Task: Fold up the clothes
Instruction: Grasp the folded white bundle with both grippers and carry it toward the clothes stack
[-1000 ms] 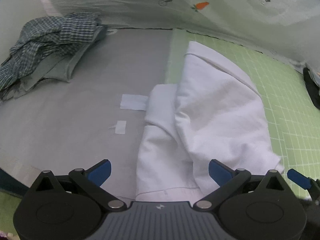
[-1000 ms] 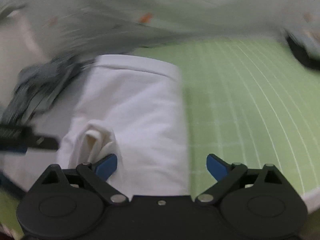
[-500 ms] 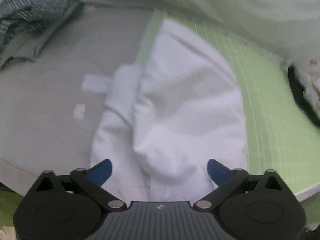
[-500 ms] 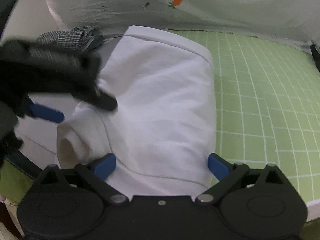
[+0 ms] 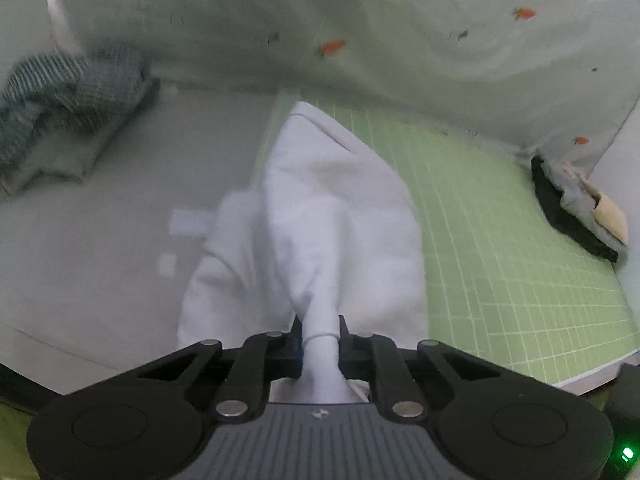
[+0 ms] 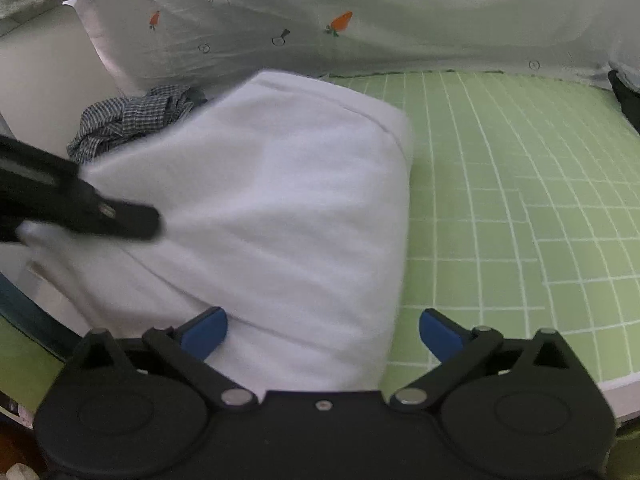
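A white garment (image 5: 332,208) lies folded lengthwise where the grey surface (image 5: 120,220) meets the green grid mat (image 5: 500,240). My left gripper (image 5: 320,336) is closing, and its jaws pinch a bunched fold of the garment's near end, which is pulled up into a ridge. From the right wrist view the same garment (image 6: 280,200) fills the middle, and the left gripper's black finger (image 6: 120,216) reaches in from the left onto the cloth. My right gripper (image 6: 322,330) stands open over the garment's near right edge; its blue fingertips (image 6: 440,334) are spread wide and do not press the cloth.
A crumpled checked shirt (image 5: 72,88) sits on folded grey cloth at the back left. A pale carrot-print sheet (image 5: 360,20) rises behind the table. A black and beige bundle (image 5: 576,216) lies at the mat's right edge. White tape patches (image 5: 186,222) mark the grey surface.
My left gripper went from wide open to closed on a bunch of the white garment and raised it. My right gripper stayed open over the garment's near edge.
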### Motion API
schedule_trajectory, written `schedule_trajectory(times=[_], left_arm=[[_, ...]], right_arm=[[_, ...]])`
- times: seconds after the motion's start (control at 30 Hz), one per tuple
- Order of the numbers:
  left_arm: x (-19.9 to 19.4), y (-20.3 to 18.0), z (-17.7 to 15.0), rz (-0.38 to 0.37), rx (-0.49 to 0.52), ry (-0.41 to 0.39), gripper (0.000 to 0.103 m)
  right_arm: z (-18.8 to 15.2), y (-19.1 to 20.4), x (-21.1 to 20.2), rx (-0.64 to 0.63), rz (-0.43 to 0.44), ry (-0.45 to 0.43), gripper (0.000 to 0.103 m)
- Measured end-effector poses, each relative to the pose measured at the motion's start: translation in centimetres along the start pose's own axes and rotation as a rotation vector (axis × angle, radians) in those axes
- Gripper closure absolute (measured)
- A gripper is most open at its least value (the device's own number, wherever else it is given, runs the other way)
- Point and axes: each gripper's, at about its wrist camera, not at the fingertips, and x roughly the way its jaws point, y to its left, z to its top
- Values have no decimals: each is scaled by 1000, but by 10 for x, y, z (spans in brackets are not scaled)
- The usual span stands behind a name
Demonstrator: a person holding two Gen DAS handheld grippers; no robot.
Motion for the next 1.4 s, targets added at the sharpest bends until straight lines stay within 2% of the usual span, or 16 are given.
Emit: schedule_trajectory(times=[0.13,0.2,0.27,0.33,0.37,0.4,0.47,0.67,0.83,0.93,1.0,1.03,1.07,1.1,1.17,1.4], left_arm=[[41,38,-25,92,-100,59,86],[66,56,-34,105,-147,102,70],[73,59,-34,93,-119,118,66],[73,58,-29,88,-76,134,55],[73,58,-27,92,-48,147,44],[73,59,-24,110,-13,161,25],[73,64,-18,155,54,172,10],[104,91,11,-1,122,227,3],[142,108,28,-161,66,300,4],[146,108,32,-215,62,326,28],[143,102,34,-237,84,322,53],[140,96,36,-234,109,314,57],[136,89,39,-231,134,305,67],[130,81,41,-236,152,294,72],[122,70,46,-247,163,281,76],[116,26,62,-353,179,241,79]], right_arm=[[-6,3,11,-25,0,68,0],[-9,4,15,-29,6,86,0],[-10,4,16,-42,2,88,0],[-7,2,15,-20,-9,81,0],[-4,-1,14,3,-18,74,0],[-1,-4,13,31,-23,65,0],[6,-12,14,96,-23,48,0],[28,-29,39,287,-6,56,0],[45,-24,73,338,5,98,1],[47,-31,88,463,68,136,18],[46,-31,87,520,80,139,30],[46,-30,83,516,91,131,41],[46,-31,78,529,105,123,50],[45,-32,72,548,119,116,54],[45,-39,63,600,146,104,65],[55,-79,28,656,126,55,66]])
